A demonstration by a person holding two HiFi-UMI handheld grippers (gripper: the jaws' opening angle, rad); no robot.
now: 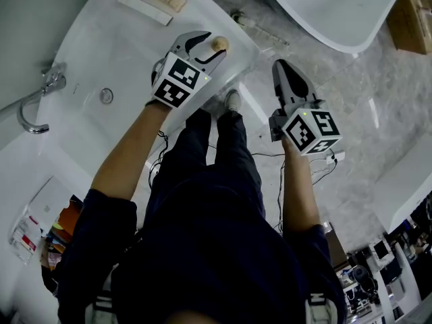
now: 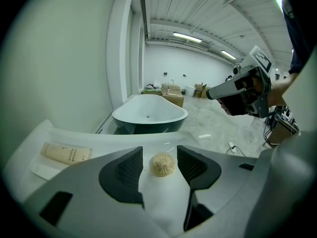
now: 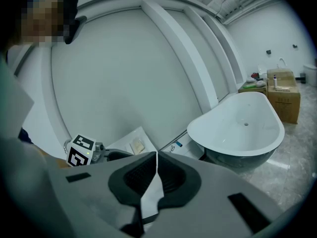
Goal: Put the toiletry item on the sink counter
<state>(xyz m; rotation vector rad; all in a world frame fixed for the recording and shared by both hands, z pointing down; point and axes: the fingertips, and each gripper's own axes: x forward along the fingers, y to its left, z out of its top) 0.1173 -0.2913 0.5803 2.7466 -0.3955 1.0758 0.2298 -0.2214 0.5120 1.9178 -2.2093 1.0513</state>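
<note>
White bathroom with a pale stone floor and a big bathtub far out ahead of the left gripper. Close under that gripper, a white sink counter. Right between its two dark pads, a small round soap, sitting on the counter near the edge. Not squeezed at all: bare white counter on both sides of the soap, pads well clear, jaws spread wide. Holding nothing, then. Off to the left of those jaws and a bit further along, a cream tube lying flat next to a white strip. Over on the right, up in the air and off the counter, the right gripper, jaws pressed together with nothing between them. About the job: looks nearly done, maybe fully done, with the soap resting on the counter all by itself. Left to do, most likely: just lifting the left gripper up and away without bumping the soap. Worth some care, with such a round shape so close to the edge: could roll off after one small knock.
</note>
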